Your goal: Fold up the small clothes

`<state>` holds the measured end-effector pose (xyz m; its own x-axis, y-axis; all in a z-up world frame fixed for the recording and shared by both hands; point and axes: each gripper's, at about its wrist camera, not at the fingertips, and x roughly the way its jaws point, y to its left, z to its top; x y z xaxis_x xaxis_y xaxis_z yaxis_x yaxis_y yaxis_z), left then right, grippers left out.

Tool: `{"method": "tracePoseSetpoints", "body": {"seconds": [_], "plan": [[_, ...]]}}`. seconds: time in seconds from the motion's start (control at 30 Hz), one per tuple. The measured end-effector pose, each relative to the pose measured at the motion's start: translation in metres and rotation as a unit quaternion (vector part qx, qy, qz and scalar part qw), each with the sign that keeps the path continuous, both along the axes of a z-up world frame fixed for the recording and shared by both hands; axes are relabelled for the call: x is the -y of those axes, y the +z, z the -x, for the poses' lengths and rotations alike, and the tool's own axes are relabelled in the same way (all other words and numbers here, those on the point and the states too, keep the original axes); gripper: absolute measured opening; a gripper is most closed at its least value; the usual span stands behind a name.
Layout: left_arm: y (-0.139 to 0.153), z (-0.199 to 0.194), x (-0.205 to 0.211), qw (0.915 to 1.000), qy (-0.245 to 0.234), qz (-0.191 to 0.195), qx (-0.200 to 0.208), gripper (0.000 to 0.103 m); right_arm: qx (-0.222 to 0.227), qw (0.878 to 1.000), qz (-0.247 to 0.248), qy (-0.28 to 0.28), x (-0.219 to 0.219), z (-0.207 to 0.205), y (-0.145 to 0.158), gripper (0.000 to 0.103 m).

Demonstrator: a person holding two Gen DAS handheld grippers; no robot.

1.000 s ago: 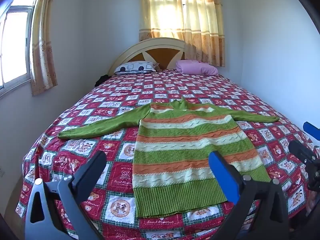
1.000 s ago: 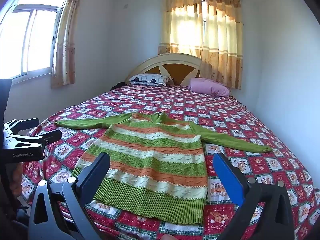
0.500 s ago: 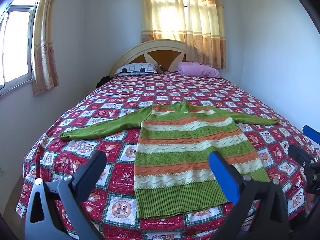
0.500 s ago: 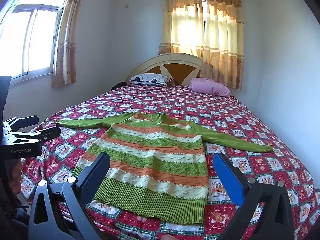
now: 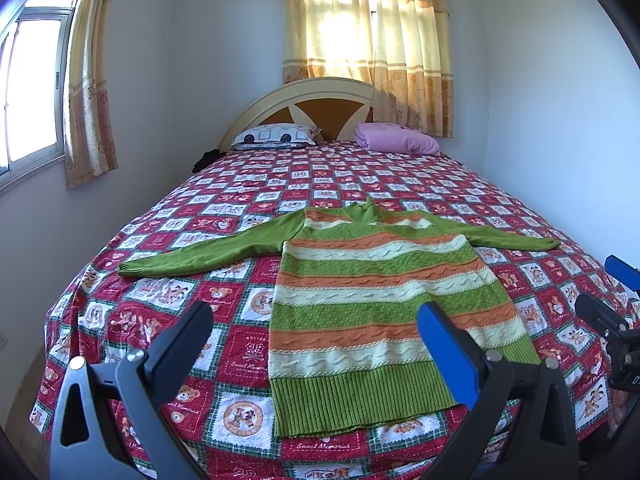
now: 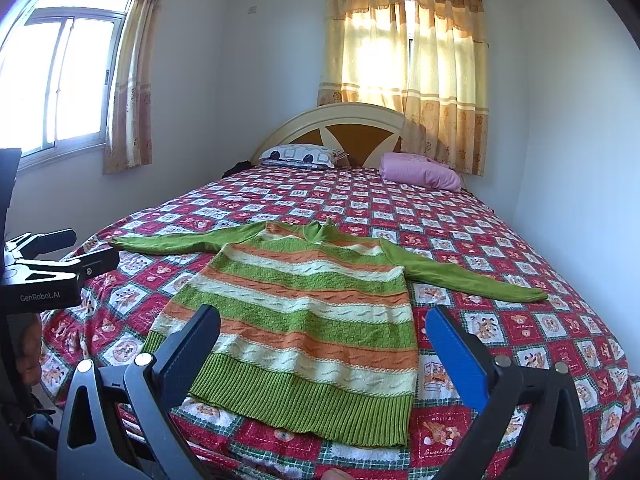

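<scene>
A small green, orange and cream striped sweater [image 5: 372, 304] [image 6: 304, 312] lies flat on the bed, hem toward me, both green sleeves spread sideways. My left gripper [image 5: 316, 320] hovers open above the hem's left part, holding nothing. My right gripper [image 6: 324, 324] is open too, above the hem's right part, and empty. In the left wrist view the right gripper [image 5: 608, 292] shows at the right edge. In the right wrist view the left gripper [image 6: 68, 248] shows at the left edge, held by a hand [image 6: 30, 348].
The bed [image 5: 168, 292] carries a red patchwork cover. A patterned pillow [image 5: 276, 136] and a pink pillow [image 5: 396, 140] lie by the headboard [image 5: 316, 100]. Walls close in on both sides; curtained windows [image 6: 404, 52] are behind and to the left.
The left wrist view has tilted up slightly, so the sweater sits a little lower in it. The right gripper's view has barely shifted. Both stay open.
</scene>
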<state>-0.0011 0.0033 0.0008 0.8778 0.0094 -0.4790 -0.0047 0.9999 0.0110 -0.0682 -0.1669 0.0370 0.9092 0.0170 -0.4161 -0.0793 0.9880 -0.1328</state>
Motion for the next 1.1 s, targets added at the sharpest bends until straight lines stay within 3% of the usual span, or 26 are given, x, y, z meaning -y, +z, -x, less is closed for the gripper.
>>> {"method": "tracePoseSetpoints", "body": {"seconds": [1.1], "plan": [[-0.0032, -0.0016, -0.0045, 0.9999, 0.005, 0.010, -0.002, 0.103, -0.013, 1.000, 0.005, 0.004, -0.0038, -0.0030, -0.0066, 0.102]]}}
